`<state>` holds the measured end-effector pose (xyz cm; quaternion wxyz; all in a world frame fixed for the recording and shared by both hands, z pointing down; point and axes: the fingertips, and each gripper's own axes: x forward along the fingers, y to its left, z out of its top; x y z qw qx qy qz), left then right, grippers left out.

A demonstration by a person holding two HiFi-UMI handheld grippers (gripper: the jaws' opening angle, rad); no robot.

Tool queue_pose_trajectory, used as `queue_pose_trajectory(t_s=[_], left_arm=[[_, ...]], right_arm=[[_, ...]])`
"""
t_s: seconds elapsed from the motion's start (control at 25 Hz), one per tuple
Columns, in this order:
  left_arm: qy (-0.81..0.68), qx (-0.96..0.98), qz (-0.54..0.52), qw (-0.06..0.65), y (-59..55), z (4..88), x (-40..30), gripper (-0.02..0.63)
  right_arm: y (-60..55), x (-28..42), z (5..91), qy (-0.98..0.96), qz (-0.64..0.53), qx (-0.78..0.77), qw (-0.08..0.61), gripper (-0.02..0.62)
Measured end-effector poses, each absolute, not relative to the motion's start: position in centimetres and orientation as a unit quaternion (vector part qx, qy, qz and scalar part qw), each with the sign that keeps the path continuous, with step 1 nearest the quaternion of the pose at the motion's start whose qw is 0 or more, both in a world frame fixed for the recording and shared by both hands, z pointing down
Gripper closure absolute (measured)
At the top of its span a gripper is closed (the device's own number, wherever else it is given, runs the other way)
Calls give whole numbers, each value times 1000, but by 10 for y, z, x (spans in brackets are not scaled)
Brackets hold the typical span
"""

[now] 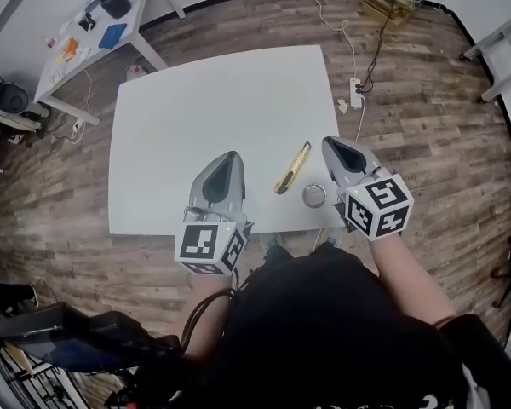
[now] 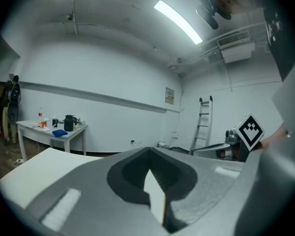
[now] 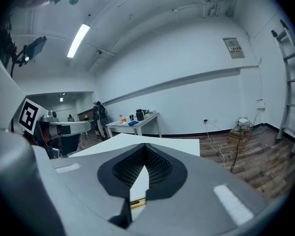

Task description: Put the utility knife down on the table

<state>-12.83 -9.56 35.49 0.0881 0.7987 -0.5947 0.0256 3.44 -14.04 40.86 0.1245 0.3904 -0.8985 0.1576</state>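
The yellow utility knife [image 1: 292, 168] lies flat on the white table [image 1: 221, 100] near its front edge, between my two grippers and touching neither. My left gripper [image 1: 231, 155] hovers to the knife's left, jaws shut with nothing in them. My right gripper [image 1: 328, 142] is just right of the knife, also shut and empty. In the right gripper view a sliver of the knife [image 3: 137, 202] shows through the slot below the closed tips [image 3: 145, 146]. The left gripper view shows only its closed tips [image 2: 148, 151] and the table beyond.
A small roll of tape [image 1: 314, 196] sits on the table right of the knife, close under the right gripper. A cluttered side table [image 1: 102, 24] stands far left. A power strip with cables [image 1: 355, 88] lies on the floor at the right, and a ladder [image 2: 202, 124] stands by the wall.
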Motion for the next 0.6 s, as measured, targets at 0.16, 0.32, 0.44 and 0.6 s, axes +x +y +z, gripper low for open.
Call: queue_pose_trajectory(t_s=[0.16,0.32,0.44,0.6], left_arm=[[-590,802,31,89,-100,353,-126,606],[-591,800,33,97,-102,357,-125,606],[-589,801,33,99,-102,358,-123,606],[-587,802,36,101,-102,359,-120,606]], right_arm=[[-139,29,407,-902,156,381,129,572],[-138,33,410,-900,159,385,129,572],[-137,38,411,-899,160,388,127,572],[-139,42,410,-897,161,393,126,572]])
